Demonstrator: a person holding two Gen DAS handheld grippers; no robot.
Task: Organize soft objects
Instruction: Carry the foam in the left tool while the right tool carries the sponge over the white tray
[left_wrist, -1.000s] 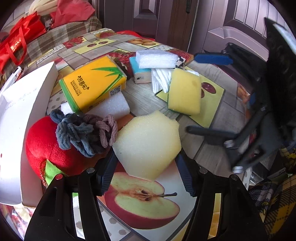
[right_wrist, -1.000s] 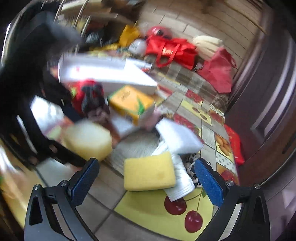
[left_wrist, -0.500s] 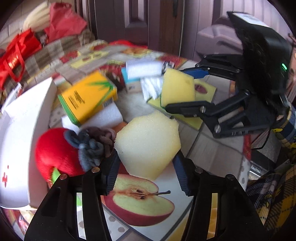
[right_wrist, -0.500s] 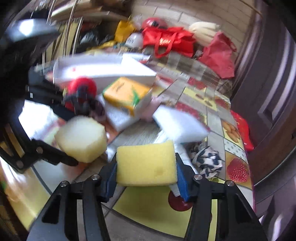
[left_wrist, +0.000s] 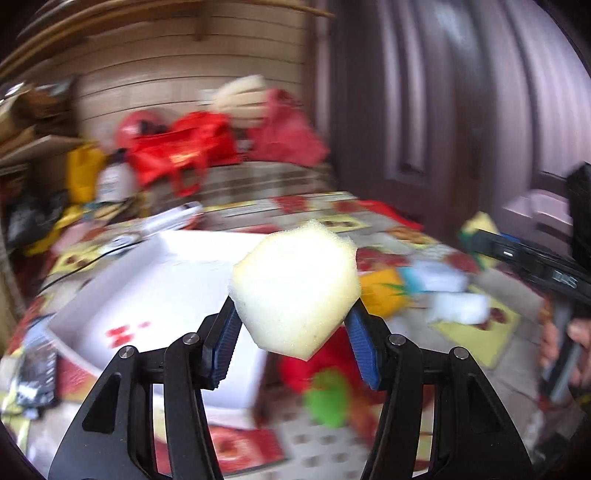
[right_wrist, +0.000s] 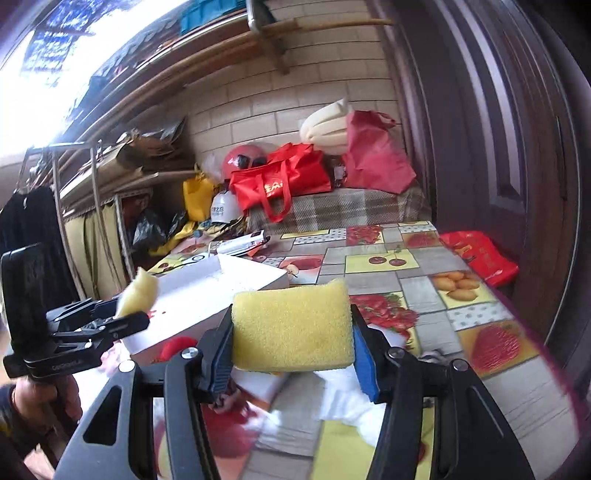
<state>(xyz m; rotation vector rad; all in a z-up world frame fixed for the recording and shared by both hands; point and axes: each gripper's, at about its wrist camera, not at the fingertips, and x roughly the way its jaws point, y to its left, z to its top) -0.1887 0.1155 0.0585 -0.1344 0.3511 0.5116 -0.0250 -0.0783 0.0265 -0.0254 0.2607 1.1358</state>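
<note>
The left tongs (left_wrist: 293, 325) grip a pale hexagonal sponge (left_wrist: 295, 291), held in the air above the worktop (right_wrist: 424, 266); a white box (left_wrist: 155, 288) lies at about nine o'clock of it, though blur softens that view. The right tongs (right_wrist: 291, 347) clamp a yellow sponge (right_wrist: 291, 326), likewise aloft.

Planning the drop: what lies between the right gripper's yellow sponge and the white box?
Right wrist view: between the yellow rectangular sponge and white cardboard box, only a red plush toy below; otherwise bare.
</note>
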